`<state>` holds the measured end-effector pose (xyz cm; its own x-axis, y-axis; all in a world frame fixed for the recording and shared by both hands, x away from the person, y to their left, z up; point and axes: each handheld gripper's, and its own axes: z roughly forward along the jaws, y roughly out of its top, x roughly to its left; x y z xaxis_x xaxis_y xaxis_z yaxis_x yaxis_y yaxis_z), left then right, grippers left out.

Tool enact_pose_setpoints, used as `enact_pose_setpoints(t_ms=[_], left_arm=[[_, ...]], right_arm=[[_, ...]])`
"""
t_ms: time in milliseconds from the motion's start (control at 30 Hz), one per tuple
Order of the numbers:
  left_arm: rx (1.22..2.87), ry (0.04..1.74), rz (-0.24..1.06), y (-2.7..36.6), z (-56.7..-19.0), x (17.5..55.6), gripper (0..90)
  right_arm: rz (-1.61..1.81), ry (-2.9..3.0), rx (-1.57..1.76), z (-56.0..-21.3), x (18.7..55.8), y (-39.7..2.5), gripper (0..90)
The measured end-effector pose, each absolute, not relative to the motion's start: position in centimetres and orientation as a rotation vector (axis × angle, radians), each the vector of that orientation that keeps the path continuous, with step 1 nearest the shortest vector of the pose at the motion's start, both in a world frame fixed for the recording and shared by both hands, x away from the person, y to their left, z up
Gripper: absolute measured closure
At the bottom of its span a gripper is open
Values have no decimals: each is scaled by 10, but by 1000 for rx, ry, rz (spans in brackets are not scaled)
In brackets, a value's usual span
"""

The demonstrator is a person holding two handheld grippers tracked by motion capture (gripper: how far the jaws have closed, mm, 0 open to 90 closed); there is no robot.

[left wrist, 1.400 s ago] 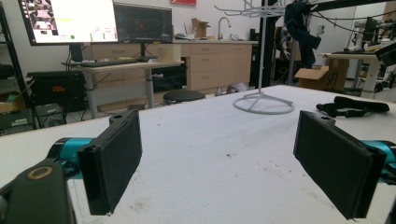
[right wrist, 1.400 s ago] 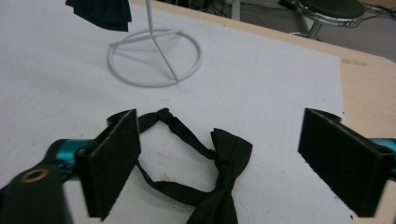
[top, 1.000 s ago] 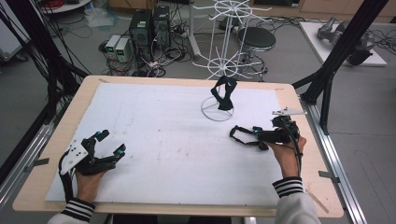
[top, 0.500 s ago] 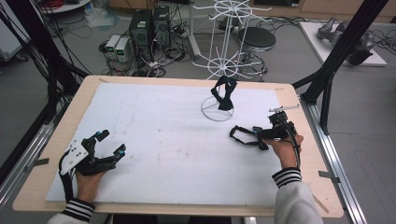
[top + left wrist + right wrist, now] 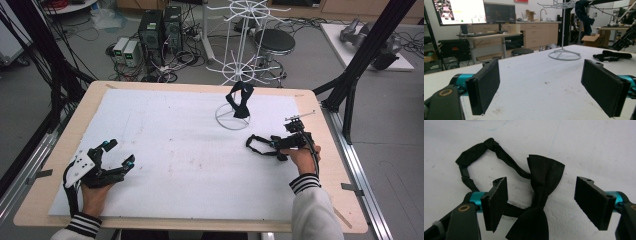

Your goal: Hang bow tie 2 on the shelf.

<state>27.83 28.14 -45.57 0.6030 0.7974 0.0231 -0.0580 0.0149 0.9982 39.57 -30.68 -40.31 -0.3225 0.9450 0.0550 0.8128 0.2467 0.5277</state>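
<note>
Bow tie point(image 5: 541, 195) flat on desk point(image 5: 165, 150), near white stand point(image 5: 234, 116). Right claw point(image 5: 544, 202) spread around knot, not pinching. Risk: jaws grab wing only, strap point(image 5: 474, 162) drags, tie slips. Left claw point(image 5: 544, 87) spread, idle.

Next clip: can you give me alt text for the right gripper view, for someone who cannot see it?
The right gripper, jaws open, is poised over a black bow tie lying flat on the white table cover, with the bow's knot between the two black pads. The tie's thin neck strap loops away to the upper left.
</note>
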Motion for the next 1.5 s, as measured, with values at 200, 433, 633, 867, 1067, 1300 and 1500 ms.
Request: enact_pose_setpoints(t_ms=[200, 433, 633, 867, 1067, 1300, 1500], left_arm=[[1411, 675, 753, 281, -456, 278, 159], [1414, 672, 758, 281, -456, 278, 160], [1414, 670, 759, 281, -456, 278, 160], [1412, 670, 757, 281, -456, 278, 161], [1414, 669, 757, 281, -456, 278, 161], [1414, 669, 759, 281, -456, 278, 161], [1414, 668, 759, 281, -456, 278, 161]], right_arm=[[633, 2270, 1663, -407, 400, -308, 356], [614, 2271, 1693, -410, 402, -310, 418], [591, 2296, 1701, -414, 405, -306, 460], [560, 2299, 1713, -417, 407, -306, 572], [544, 2301, 1705, -417, 407, -306, 659], [510, 2324, 1673, -416, 407, -302, 742], [498, 2330, 1660, -415, 407, -301, 761]])
